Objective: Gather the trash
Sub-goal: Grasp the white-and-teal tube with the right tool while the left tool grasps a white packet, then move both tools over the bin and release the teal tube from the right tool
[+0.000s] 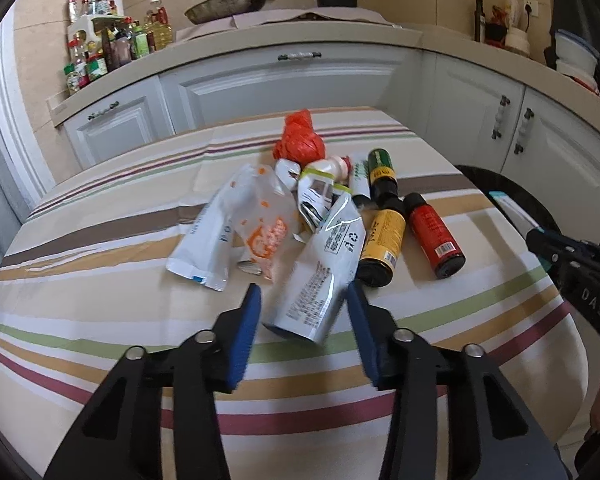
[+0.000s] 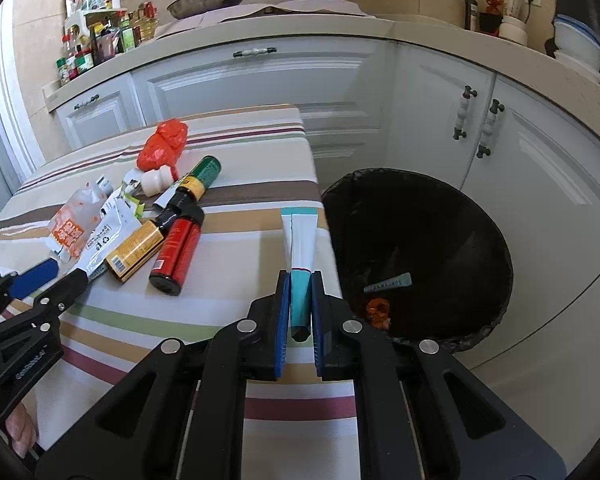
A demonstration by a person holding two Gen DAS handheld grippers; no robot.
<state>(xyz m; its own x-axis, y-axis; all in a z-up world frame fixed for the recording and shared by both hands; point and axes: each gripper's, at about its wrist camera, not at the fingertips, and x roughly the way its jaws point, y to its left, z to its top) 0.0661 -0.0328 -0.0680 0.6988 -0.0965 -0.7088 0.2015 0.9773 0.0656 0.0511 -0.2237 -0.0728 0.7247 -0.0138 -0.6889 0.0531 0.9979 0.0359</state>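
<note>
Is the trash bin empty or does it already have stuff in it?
Not empty: the black bin holds a grey tube and an orange scrap at the bottom.

Our left gripper (image 1: 304, 308) has its blue fingers (image 1: 247, 320) spread on either side of a white printed pouch (image 1: 320, 276) on the striped table (image 1: 100, 300). Beside it lie a yellow bottle (image 1: 382, 246) and a red bottle (image 1: 434, 234).

soft daylight from the left, strong fisheye bending with dark corners, slight blur on near objects.
</note>
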